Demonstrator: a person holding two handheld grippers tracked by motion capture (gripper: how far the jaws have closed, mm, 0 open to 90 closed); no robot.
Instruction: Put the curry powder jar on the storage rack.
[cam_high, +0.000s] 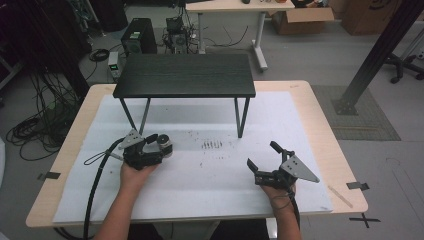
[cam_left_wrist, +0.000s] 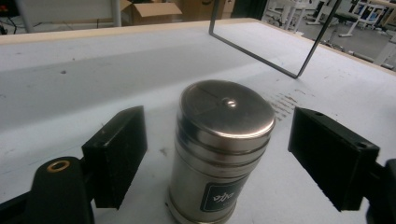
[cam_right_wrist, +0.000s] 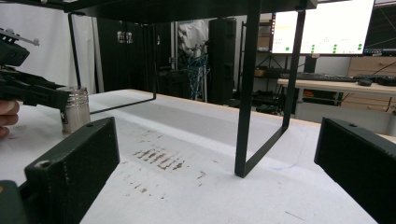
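Observation:
A brushed steel canister (cam_left_wrist: 222, 140) with a dark label stands upright on the white table cover (cam_high: 210, 175). It sits between the jaws of my left gripper (cam_left_wrist: 222, 135), which is open, with a gap on each side of the tin. From above, the canister (cam_high: 164, 144) is at the tip of the left gripper (cam_high: 156, 147), left of centre. My right gripper (cam_high: 262, 154) is open and holds nothing, low over the cover at the right. In the right gripper view, the right gripper (cam_right_wrist: 215, 163) looks past the canister (cam_right_wrist: 75, 112) and the left gripper (cam_right_wrist: 28, 88).
A small black table (cam_high: 185, 75) on thin metal legs stands at the back middle of the cover. Its nearest leg frame (cam_right_wrist: 245, 116) rises just ahead of the right gripper. Dark scuff marks (cam_high: 211, 145) lie between the two grippers. Cables trail off the table's left.

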